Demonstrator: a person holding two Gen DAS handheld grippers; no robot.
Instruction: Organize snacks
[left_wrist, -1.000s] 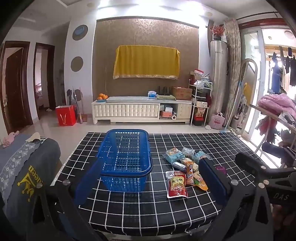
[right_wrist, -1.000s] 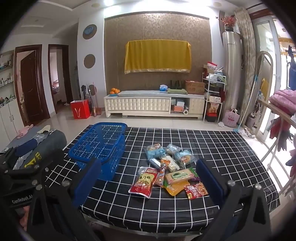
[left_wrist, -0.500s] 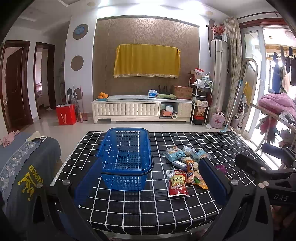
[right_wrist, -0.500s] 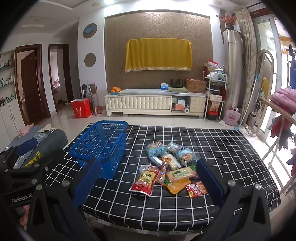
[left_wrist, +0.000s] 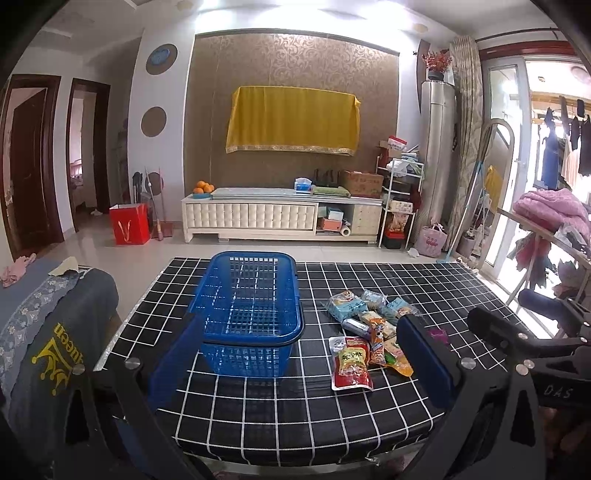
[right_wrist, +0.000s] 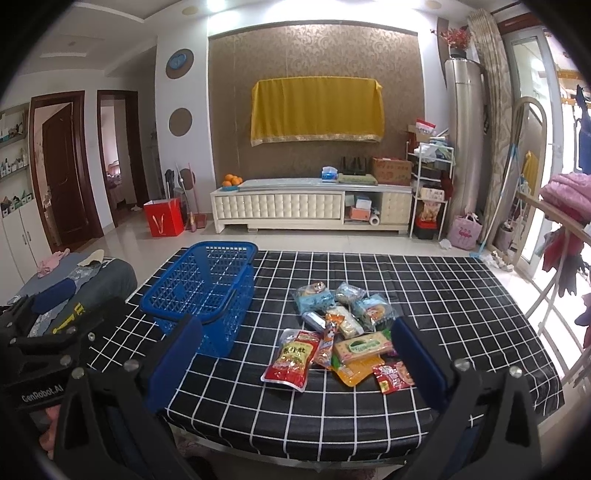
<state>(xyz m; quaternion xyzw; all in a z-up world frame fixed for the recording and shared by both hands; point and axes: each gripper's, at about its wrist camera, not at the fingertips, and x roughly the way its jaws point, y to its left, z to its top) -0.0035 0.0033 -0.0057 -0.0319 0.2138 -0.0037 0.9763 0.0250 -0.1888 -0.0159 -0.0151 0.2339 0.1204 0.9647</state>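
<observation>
A blue plastic basket (left_wrist: 251, 314) stands empty on the left of a black grid-patterned table (left_wrist: 295, 413); it also shows in the right wrist view (right_wrist: 207, 291). A pile of snack packets (right_wrist: 343, 332) lies to its right, with a red packet (right_wrist: 293, 360) nearest the basket; the red packet also shows in the left wrist view (left_wrist: 351, 363). My left gripper (left_wrist: 295, 354) is open and empty above the table's near edge, in front of the basket. My right gripper (right_wrist: 295, 354) is open and empty, in front of the snack pile.
A grey padded seat (left_wrist: 44, 332) with cloth sits left of the table. A clothes rack (left_wrist: 546, 236) with pink bedding stands to the right. A white TV cabinet (left_wrist: 280, 218) and a red bag (left_wrist: 129, 223) are across the floor.
Both grippers have pulled back and risen slightly, so the table looks a little farther. Nothing on the table has moved.
</observation>
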